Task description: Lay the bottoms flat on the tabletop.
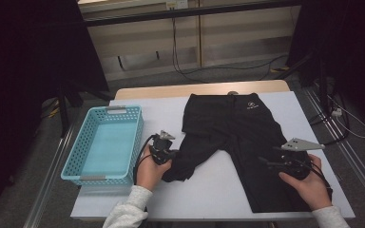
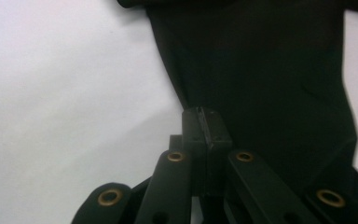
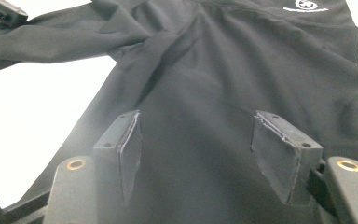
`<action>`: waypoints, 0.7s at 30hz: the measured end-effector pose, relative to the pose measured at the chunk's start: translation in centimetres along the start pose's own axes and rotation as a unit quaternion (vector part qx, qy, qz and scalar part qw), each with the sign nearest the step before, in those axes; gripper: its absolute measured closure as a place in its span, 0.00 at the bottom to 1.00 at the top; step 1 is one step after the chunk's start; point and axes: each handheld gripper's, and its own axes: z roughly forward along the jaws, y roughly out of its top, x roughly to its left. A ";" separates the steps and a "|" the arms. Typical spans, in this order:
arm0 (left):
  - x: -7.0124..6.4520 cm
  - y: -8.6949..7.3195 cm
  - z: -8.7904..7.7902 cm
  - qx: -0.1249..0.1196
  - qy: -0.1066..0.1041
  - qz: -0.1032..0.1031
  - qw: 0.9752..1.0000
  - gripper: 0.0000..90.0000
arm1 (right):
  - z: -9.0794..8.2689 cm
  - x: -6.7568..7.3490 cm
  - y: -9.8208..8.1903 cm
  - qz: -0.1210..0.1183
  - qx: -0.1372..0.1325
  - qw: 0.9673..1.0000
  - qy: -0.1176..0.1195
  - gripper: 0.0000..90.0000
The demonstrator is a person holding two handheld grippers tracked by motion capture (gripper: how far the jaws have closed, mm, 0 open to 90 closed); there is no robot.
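The high view takes in a dim room with cables on the floor and a white-covered bench [image 1: 209, 190]. On it black shorts [image 1: 240, 137] lie spread flat, one leg folded across, beside an empty blue basket [image 1: 105, 147]. The right gripper [image 3: 205, 154] hangs over the other leg, fingers apart with nothing between them. The left gripper [image 2: 206, 126] has its fingers pressed together at the folded leg's edge; whether cloth is pinched is hard to make out.

Table with white sheet [image 1: 209, 190]
Black shorts [image 1: 237, 128] lie centre-right; turquoise basket [image 1: 105, 145] stands at left
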 end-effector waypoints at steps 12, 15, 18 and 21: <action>0.6 0.6 -4.3 -0.062 0.006 -0.028 0.998 1.00 | 0.1 1.5 0.1 -0.023 -0.004 1.000 0.020 0.36; 1.6 0.3 -4.7 -0.058 0.019 -0.047 0.997 1.00 | 0.3 1.8 0.2 -0.028 0.001 0.999 0.026 0.36; 1.8 0.1 -4.9 -0.063 0.025 -0.052 0.996 1.00 | 0.3 1.8 0.2 -0.031 0.002 0.999 0.027 0.36; 1.7 0.3 -5.1 -0.083 0.033 -0.050 0.995 1.00 | 0.4 1.9 0.2 -0.031 0.001 0.999 0.027 0.36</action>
